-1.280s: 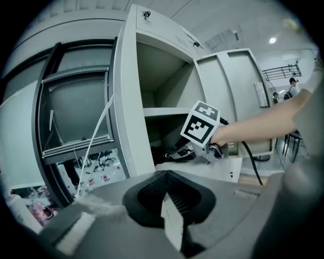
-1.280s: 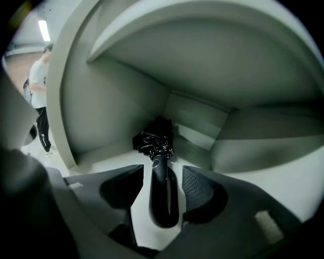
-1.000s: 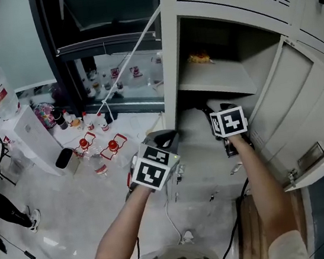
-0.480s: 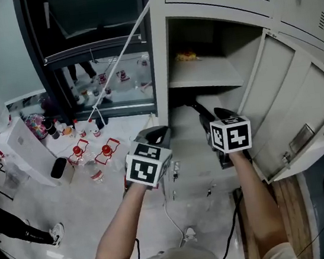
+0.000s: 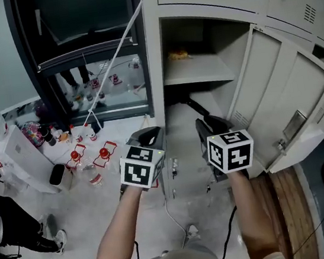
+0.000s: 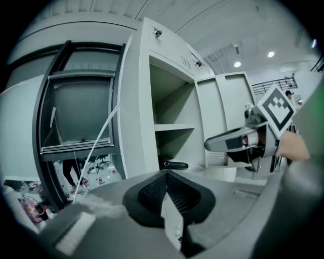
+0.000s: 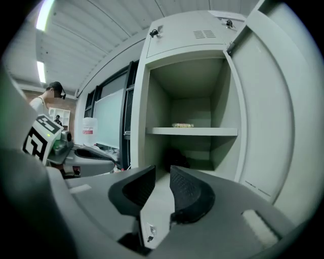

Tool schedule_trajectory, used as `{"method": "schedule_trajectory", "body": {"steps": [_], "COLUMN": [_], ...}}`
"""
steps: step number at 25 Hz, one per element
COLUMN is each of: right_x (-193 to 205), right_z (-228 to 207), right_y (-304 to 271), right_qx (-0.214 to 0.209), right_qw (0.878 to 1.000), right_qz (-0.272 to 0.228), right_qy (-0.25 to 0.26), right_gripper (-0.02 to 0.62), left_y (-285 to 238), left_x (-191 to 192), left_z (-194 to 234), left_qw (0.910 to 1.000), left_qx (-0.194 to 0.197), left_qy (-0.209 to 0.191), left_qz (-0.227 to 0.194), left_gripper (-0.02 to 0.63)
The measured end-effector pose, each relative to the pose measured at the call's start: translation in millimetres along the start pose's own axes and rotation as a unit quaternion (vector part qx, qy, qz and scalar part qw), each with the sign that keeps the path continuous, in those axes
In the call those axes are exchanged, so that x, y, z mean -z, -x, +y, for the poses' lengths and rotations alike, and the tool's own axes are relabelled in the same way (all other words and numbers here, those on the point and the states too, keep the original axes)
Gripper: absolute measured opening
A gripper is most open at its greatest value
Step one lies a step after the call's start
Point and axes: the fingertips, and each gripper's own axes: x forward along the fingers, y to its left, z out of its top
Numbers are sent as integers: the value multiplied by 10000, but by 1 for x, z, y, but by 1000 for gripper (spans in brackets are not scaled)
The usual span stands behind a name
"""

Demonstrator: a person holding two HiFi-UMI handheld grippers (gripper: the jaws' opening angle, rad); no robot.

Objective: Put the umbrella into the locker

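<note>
Grey steel locker [image 5: 154, 67] stands with its door [image 5: 276, 89] swung open. Below the shelf [image 5: 199, 74], the dark umbrella [image 5: 189, 103] lies inside the lower compartment, so placement appears done; only shutting the door may remain. Left hand-held gripper [image 5: 149, 137]: jaws together, nothing between them. Right hand-held gripper [image 5: 205, 127]: jaws closing with a gap, empty, clear of the umbrella.
</note>
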Motion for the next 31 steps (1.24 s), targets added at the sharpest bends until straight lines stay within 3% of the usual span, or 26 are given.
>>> {"method": "schedule_trajectory", "body": {"steps": [7, 31], "right_x": [12, 17], "right_z": [20, 39], "right_y": [21, 29], "right_qx": [-69, -121], "right_qw": [9998, 9995], "right_qz": [-129, -243], "right_qy": [-167, -154], "right_gripper": [0, 0], "left_y": [15, 29], "left_x": [8, 11], "left_z": [2, 7], "left_qw": [9999, 10000], "left_qx": [9, -35], "left_qy": [-91, -81], "left_qz": [44, -35], "left_gripper": [5, 5]}}
